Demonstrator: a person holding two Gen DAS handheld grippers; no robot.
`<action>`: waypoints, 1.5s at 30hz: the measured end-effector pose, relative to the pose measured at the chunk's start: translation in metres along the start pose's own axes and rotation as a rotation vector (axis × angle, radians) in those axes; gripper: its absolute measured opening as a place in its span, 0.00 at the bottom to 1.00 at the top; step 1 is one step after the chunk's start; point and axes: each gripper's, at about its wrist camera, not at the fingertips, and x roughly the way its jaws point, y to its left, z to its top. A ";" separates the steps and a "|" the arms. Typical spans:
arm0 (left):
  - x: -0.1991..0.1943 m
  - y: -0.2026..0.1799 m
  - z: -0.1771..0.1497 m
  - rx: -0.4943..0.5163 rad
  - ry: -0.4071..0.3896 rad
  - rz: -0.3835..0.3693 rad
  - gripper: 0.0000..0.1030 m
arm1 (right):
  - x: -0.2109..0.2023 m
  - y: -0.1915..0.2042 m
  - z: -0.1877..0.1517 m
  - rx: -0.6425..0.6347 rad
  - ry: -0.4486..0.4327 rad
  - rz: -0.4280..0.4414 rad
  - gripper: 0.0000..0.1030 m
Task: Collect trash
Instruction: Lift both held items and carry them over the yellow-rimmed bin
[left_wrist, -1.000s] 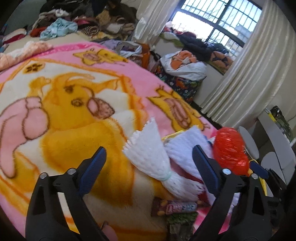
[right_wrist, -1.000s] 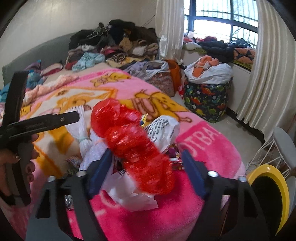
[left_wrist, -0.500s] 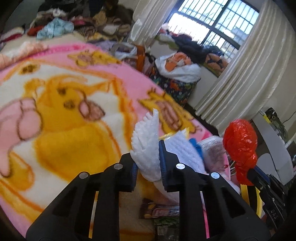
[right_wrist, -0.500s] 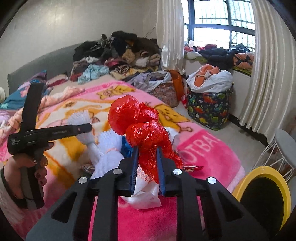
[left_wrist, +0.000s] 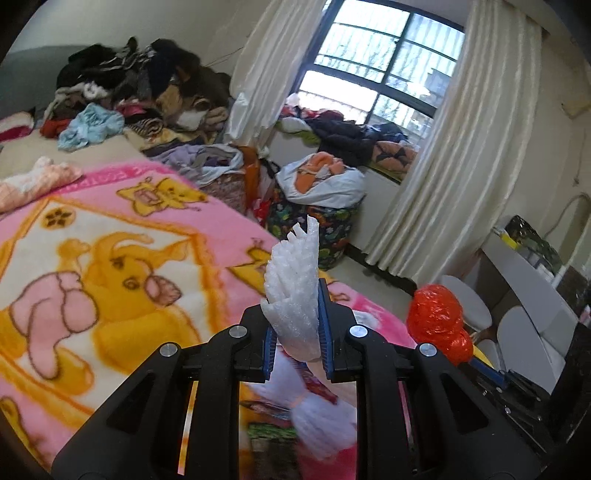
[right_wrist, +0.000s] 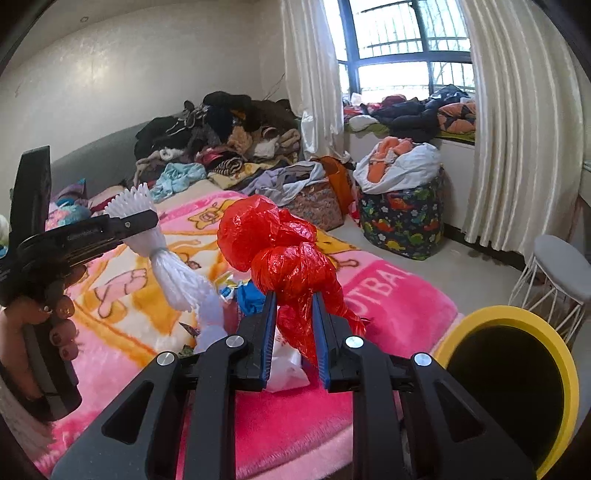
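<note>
Your left gripper (left_wrist: 295, 325) pinches the white foam net sleeve (left_wrist: 293, 291) by one end; the right gripper (right_wrist: 293, 328) clamps the crumpled red plastic bag (right_wrist: 280, 258). Both hang loose — either may snag or miss the yellow-rimmed bin (right_wrist: 517, 321) at near right.

Daylight pours in through the window (left_wrist: 373, 88), which is blown out to near white, and lights the room evenly with only soft shadows. Both views bend strongly toward dark rounded corners. Below the window, the blanket (left_wrist: 110, 266) and wrappers low in the left view are smeared with blur.
</note>
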 end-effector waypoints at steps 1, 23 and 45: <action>0.000 -0.005 0.001 0.012 0.003 -0.012 0.13 | -0.004 -0.002 0.000 0.007 -0.006 -0.005 0.18; -0.001 -0.084 -0.014 0.135 0.014 -0.130 0.13 | -0.059 -0.063 -0.020 0.178 -0.063 -0.099 0.18; 0.020 -0.162 -0.046 0.264 0.082 -0.243 0.13 | -0.088 -0.124 -0.043 0.346 -0.089 -0.231 0.18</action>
